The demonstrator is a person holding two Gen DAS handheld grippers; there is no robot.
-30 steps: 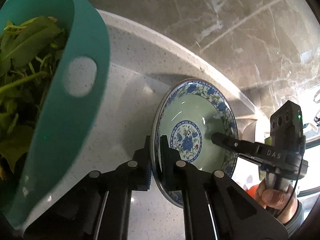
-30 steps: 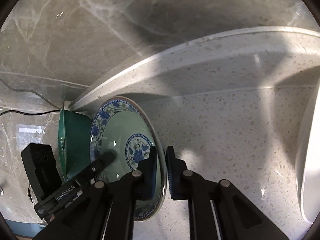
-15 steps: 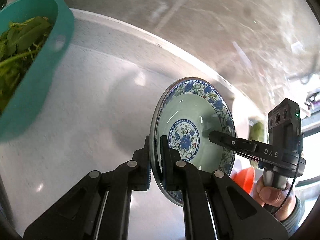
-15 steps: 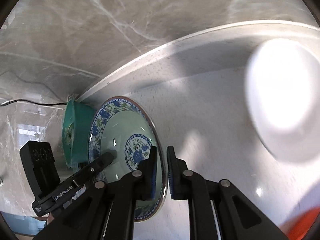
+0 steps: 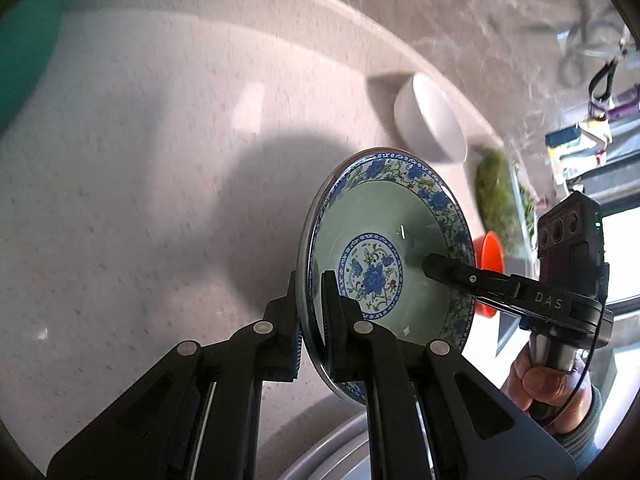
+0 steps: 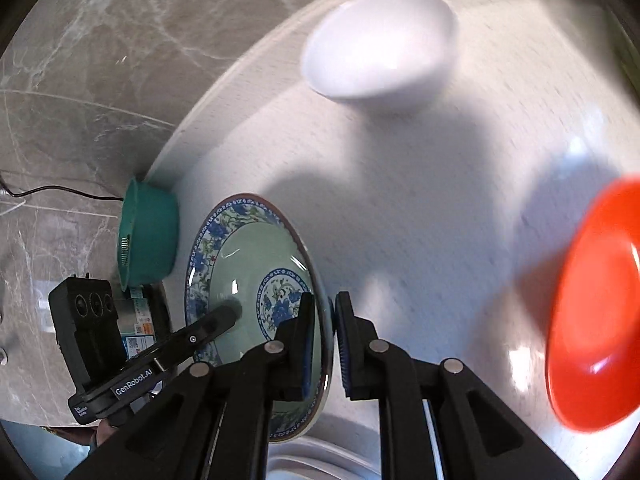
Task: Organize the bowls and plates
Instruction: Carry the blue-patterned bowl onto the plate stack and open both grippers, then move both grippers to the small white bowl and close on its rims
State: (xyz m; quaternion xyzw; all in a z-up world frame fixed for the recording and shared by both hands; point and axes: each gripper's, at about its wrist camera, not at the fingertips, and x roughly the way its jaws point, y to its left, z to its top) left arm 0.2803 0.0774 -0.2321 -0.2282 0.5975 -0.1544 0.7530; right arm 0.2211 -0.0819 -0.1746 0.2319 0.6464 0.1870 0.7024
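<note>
A green plate with a blue floral rim [image 5: 380, 236] is held on edge above the pale speckled counter [image 5: 160, 160]. My left gripper [image 5: 311, 312] is shut on its near rim. My right gripper [image 6: 325, 328] is shut on the opposite rim of the same plate [image 6: 248, 256]; it also shows in the left wrist view [image 5: 436, 270], with one finger lying inside the plate. A white bowl [image 6: 380, 40] sits on the counter by the wall, and also shows in the left wrist view [image 5: 430, 118]. A red plate [image 6: 592, 312] lies at the right.
A teal colander [image 6: 148, 236] stands against the marble wall at the left. A container of greens [image 5: 500, 196] sits beyond the red plate [image 5: 490, 256]. A grey rim [image 6: 320, 460] shows below the grippers. The counter ends at a raised back ledge [image 5: 320, 4].
Both grippers have carried the plate away from the teal colander, toward the white bowl and red plate, which have come into view. The grip on the plate is unchanged.
</note>
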